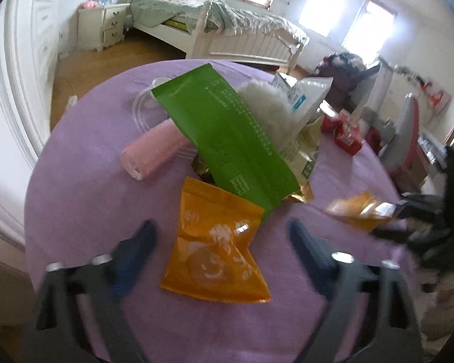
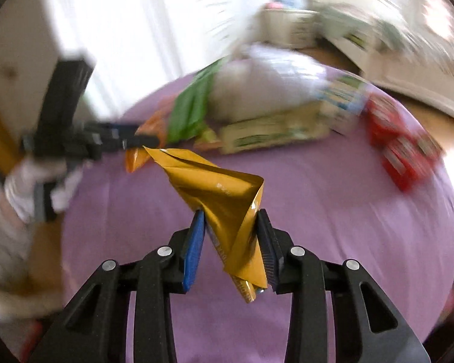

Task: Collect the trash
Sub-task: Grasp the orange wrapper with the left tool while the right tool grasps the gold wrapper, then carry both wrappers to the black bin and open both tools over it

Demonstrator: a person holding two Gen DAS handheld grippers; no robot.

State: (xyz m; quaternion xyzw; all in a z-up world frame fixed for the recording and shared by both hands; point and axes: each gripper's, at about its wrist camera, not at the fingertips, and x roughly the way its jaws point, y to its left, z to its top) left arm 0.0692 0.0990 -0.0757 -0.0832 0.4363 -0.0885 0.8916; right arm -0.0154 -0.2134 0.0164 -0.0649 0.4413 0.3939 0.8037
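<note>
Jaws of the right gripper pinched a crumpled gold wrapper; left gripper jaws spread over an orange packet on the desk.

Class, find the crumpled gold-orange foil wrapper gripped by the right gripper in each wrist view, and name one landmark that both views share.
Left wrist view: the crumpled gold-orange foil wrapper sits blurred at the right edge, in the right gripper.
Right wrist view: the wrapper is at centre, between the shut jaws.
Shared landmark: the long green plastic packet on the purple tablecloth.
</note>
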